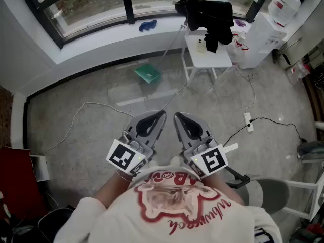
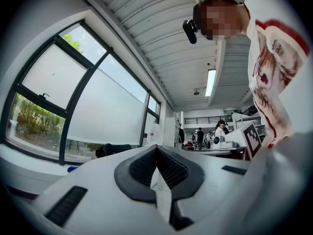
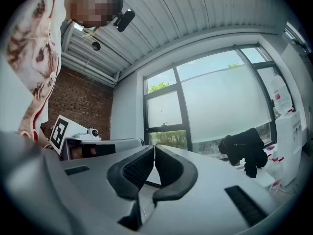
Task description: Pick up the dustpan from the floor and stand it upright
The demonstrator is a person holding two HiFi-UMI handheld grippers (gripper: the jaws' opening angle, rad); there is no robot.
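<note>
Left tongs [image 1: 161,114] and right tongs [image 1: 177,116] sit side by side just in front of the person's chest, tips aimed ahead toward the window wall [image 1: 91,39]. In the left gripper view the left tongs [image 2: 156,148] have their ribbed pads meeting at the tip, with nothing between them. In the right gripper view the right tongs [image 3: 153,148] are likewise closed and empty. Both of those views look level or a little upward, at glass and ceiling.

In the head view the dustpan [image 1: 148,73], a small green shape, lies flat on the floor [image 1: 91,130]. It is well ahead of both tongs, near the foot of the window wall and apart from either pair. It sits slightly left of the line between the two tips, closer to the left tongs' line of aim.

It lies turned corner-on to the person, with one corner toward the tongs and the opposite one toward the wall. It is too small to tell which edge is the mouth.

A thin pale rod [image 1: 173,40] slants from just beside its far right corner up and right toward the white worktop [image 1: 207,57], which carries a black garment [image 1: 207,11]. Whether the rod is the dustpan's handle I cannot tell. If it is, the long axis runs diagonally, away from the tongs and to the right.

A pale cable [image 1: 86,105] loops over the floor to the left, between the dustpan and the tongs.
</note>
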